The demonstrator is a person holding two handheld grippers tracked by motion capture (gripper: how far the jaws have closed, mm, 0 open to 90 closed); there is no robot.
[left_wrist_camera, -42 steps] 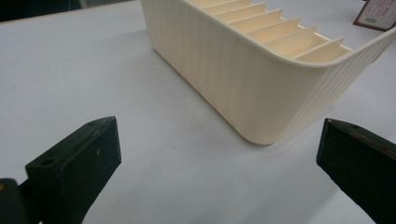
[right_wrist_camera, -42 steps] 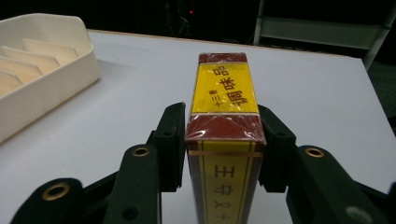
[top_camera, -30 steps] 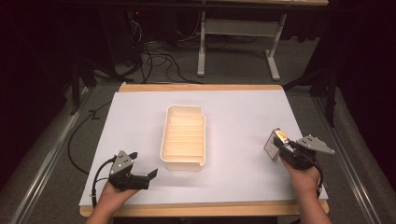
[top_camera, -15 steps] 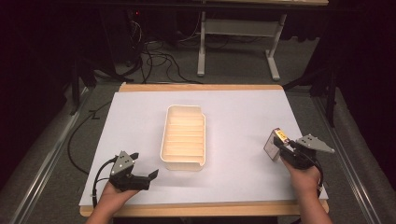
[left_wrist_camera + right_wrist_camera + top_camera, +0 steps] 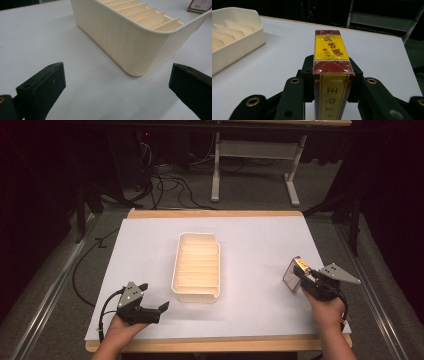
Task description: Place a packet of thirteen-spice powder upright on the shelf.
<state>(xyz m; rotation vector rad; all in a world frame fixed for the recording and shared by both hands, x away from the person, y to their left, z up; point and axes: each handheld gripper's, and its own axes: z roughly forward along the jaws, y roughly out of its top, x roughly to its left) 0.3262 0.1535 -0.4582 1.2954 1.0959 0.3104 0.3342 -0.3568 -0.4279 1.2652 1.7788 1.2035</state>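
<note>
A cream tray (image 5: pixel 196 268) with ribbed dividers sits mid-surface on the white sheet (image 5: pixel 250 240), lengthwise away from the person, between the two hands. Cables (image 5: pixel 160 180) and a stand's legs (image 5: pixel 252 170) lie on the floor beyond the far edge. Nothing stands between the tray and either gripper.

The right gripper (image 5: pixel 303 277) rests near the right edge, well apart from the tray, its jaws clamped on the sides of a red and yellow box (image 5: pixel 332 75) that stands on edge with its top face up. The hand (image 5: pixel 327 312) comes in from below.

The left gripper (image 5: pixel 161 308) lies low near the front edge, pointing toward the tray's near corner, its jaws wide apart and holding nothing.
</note>
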